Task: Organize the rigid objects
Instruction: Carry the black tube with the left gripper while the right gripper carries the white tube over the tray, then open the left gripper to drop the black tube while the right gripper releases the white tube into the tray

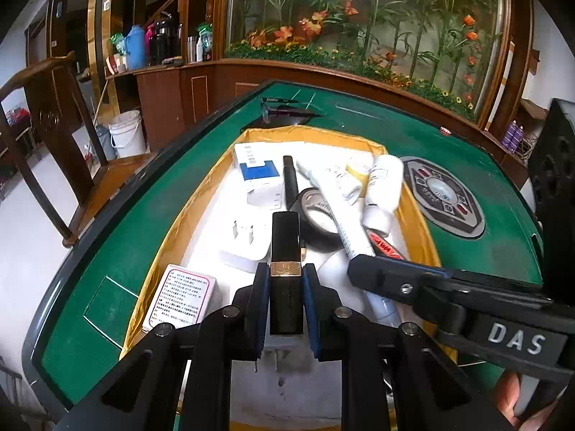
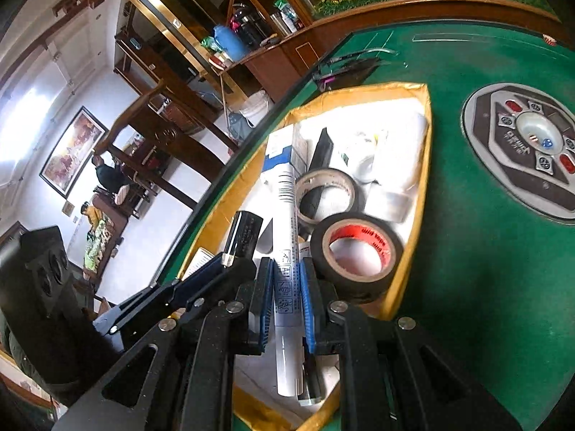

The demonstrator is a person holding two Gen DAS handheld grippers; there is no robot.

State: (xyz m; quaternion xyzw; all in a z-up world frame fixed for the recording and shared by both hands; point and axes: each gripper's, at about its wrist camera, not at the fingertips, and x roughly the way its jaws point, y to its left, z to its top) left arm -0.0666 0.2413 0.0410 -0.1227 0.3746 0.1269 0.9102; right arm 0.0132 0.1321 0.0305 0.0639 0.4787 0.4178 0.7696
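Lipstick first: the left gripper (image 1: 285,289) is clamped on a black, square-sided lipstick tube with a gold band around its middle (image 1: 285,269), blue pads pressing just at and below the band, the tube standing up between them above the tray. The right gripper (image 2: 285,287) is closed on a long white marker pen printed with small dark text and symbols (image 2: 285,251), which runs lengthwise between its blue pads, its far end reaching over the box contents.

Both hover over a shallow yellow-walled box with a white floor (image 1: 201,194) that sits on the green felt table (image 1: 118,222). Inside lie a white and blue carton (image 1: 257,170), a white plug adapter with two prongs (image 1: 246,242), a card printed in red and black text (image 1: 179,296), a white squeeze bottle (image 1: 382,190) and two rolls of black tape, one with a red inner label (image 2: 355,251), the other behind it (image 2: 325,195). A grey control panel with red buttons (image 2: 528,147) is set into the felt just beside the box.
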